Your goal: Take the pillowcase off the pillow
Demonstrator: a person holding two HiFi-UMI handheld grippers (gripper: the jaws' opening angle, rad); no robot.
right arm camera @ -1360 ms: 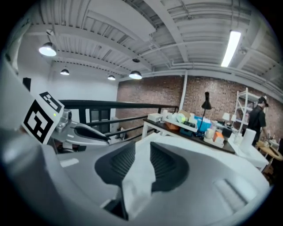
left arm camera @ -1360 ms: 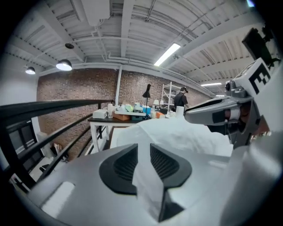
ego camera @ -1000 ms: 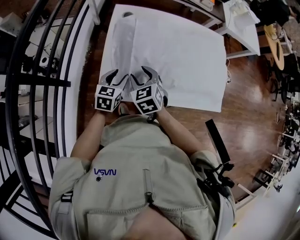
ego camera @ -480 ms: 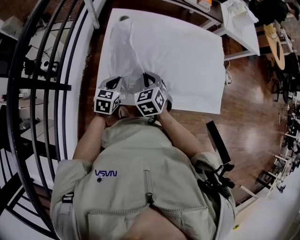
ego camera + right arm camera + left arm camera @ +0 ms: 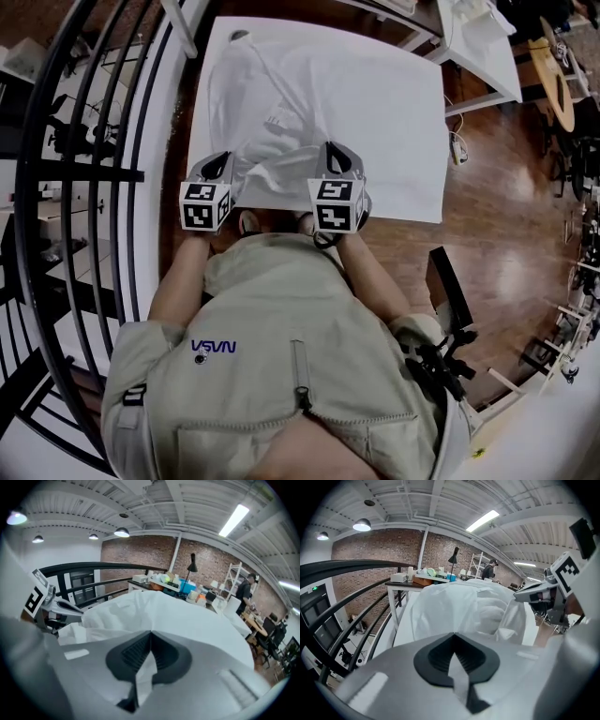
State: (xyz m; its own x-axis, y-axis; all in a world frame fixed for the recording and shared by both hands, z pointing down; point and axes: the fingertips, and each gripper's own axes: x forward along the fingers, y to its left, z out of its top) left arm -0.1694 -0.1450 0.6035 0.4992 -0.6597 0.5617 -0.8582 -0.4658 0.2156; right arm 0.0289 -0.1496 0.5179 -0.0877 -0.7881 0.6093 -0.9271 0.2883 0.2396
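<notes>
The white pillowcase (image 5: 272, 141) lies on the left half of the white-covered table (image 5: 394, 112), with the pillow (image 5: 487, 616) bulging inside its spread mouth. My left gripper (image 5: 217, 165) is shut on the near left edge of the pillowcase's opening; a strip of white fabric (image 5: 457, 672) shows pinched in its jaws. My right gripper (image 5: 336, 157) is shut on the near right edge, with a fold of cloth (image 5: 143, 667) caught between its pads. The two grippers stand well apart and hold the opening wide. Each shows in the other's view: right gripper (image 5: 539, 591), left gripper (image 5: 51, 604).
A black curved railing (image 5: 103, 169) runs close along the table's left side. Wooden floor (image 5: 506, 216) lies to the right, with a second white table (image 5: 483, 47) at the far right and a black stand (image 5: 442, 286) near my right elbow.
Both grippers have gone from open to shut on the pillowcase's near edge. The right gripper has swung to the right, away from the left one, stretching the opening wide.
</notes>
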